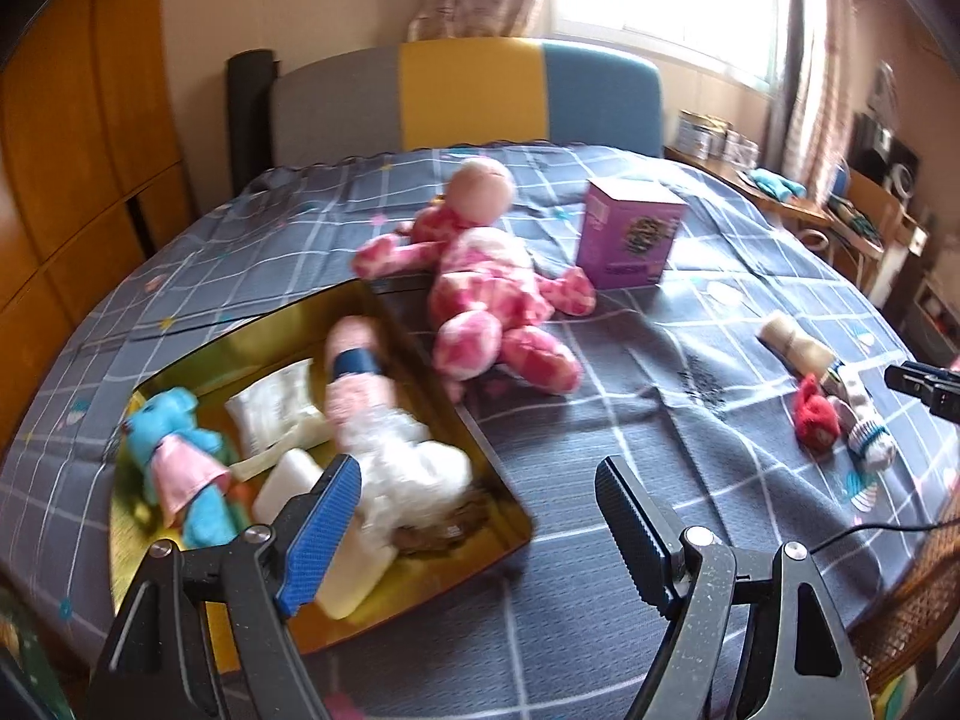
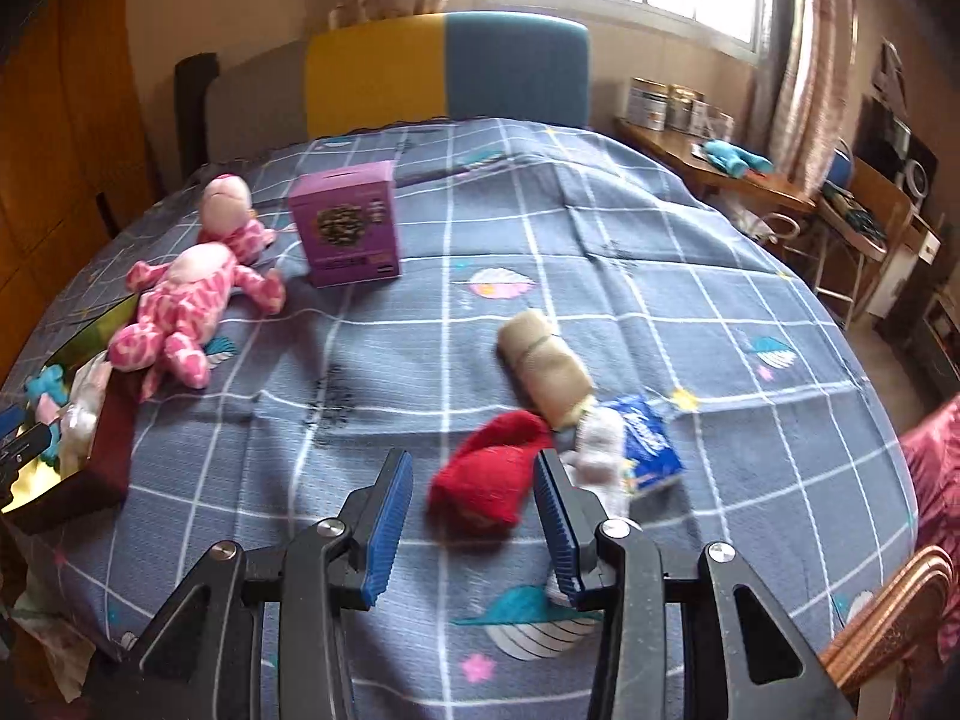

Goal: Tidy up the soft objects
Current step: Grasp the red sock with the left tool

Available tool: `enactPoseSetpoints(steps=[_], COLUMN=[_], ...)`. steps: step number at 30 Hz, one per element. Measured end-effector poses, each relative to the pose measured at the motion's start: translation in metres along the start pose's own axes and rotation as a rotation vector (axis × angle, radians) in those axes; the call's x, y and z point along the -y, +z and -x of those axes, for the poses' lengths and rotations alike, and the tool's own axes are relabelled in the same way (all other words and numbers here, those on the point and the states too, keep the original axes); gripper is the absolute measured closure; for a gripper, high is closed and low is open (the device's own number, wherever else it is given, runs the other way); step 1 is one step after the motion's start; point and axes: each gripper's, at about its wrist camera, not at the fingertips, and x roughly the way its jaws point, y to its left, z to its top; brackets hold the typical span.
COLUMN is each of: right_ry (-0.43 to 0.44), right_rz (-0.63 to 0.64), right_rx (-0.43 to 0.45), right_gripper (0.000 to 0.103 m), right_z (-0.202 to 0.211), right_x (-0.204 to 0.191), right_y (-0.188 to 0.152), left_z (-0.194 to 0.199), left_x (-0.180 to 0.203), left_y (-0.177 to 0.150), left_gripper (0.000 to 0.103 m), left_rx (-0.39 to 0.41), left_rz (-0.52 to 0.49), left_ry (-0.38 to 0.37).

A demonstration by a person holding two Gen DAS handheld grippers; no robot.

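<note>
On the checked grey bedspread (image 2: 660,276), a red knitted sock (image 2: 492,474) lies bunched into a soft lump, its long axis running from near-left up to far-right, just ahead of the right gripper (image 2: 474,516), whose blue ribbed jaws stand partly apart and empty. Touching its far end are a beige fabric roll (image 2: 546,360) and a white sock (image 2: 600,450) beside a blue tissue pack (image 2: 648,444). Farther left sprawls a pink plush toy (image 1: 492,294) by a purple carton (image 1: 630,234) and a shiny gold tin tray (image 1: 384,594); the left gripper (image 1: 480,510) hovers wide, empty.
</note>
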Motion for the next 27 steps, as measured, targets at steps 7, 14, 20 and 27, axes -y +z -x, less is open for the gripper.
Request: enactPoseSetpoints(steps=[7,14,20,27], right_ry=[-0.033,0.014,0.093,0.092], right_rz=[-0.094,-0.206,-0.354,-0.477], right_rx=[-0.015,-0.024,-0.015,0.049], right_gripper=[0.061,0.061,0.061,0.061], right_z=[0.0,-0.005,-0.008,0.001], right_x=[0.036,0.06,0.081,0.099], right_y=[-0.01,-0.018,-0.024,-0.03], left_z=[-0.014,-0.028,-0.041,-0.06], left_x=[0.037,0.067,0.099,0.142], left_y=[0.011,0.02,0.031,0.045], left_gripper=[0.022,0.022,0.022,0.022], left_rx=[-0.01,-0.03,-0.04,-0.073], left_rz=[-0.084,-0.138,-0.184,-0.232], left_ry=[-0.051,-0.11,-0.183,-0.297])
